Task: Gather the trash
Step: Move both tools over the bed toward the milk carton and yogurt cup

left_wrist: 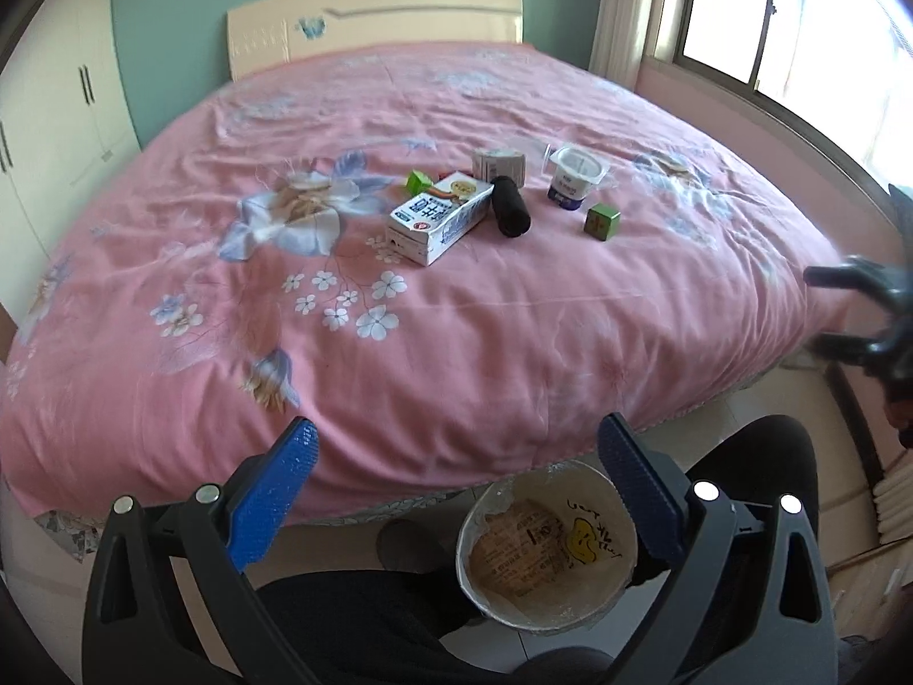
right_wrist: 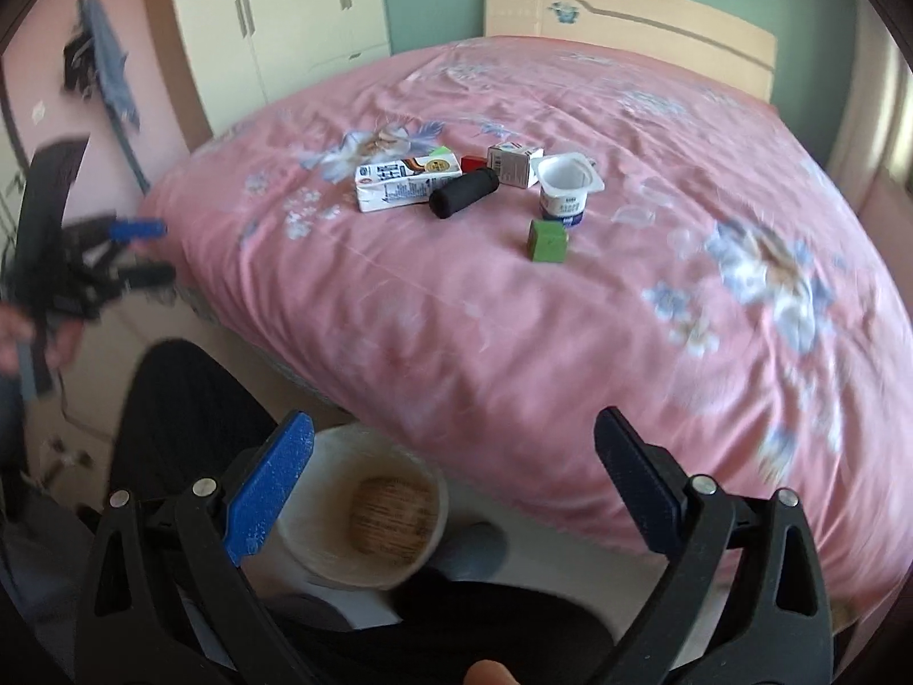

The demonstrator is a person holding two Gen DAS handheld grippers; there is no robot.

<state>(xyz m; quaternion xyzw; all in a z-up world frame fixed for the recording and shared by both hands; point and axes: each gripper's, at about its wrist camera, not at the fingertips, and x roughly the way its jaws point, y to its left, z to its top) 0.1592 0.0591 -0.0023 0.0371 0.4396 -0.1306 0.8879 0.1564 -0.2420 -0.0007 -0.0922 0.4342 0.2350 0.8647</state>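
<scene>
Pink bed (left_wrist: 456,342); both grippers' jaws seemingly spread.

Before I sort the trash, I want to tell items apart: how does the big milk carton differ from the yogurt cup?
The milk carton is a long box lying on its side; the yogurt cup is round-bodied and stands upright. The cup's top is open, while the carton looks closed. The carton touches the black cylinder; the cup stands apart from it. Both are white with blue print, on the pink bedspread.
</scene>
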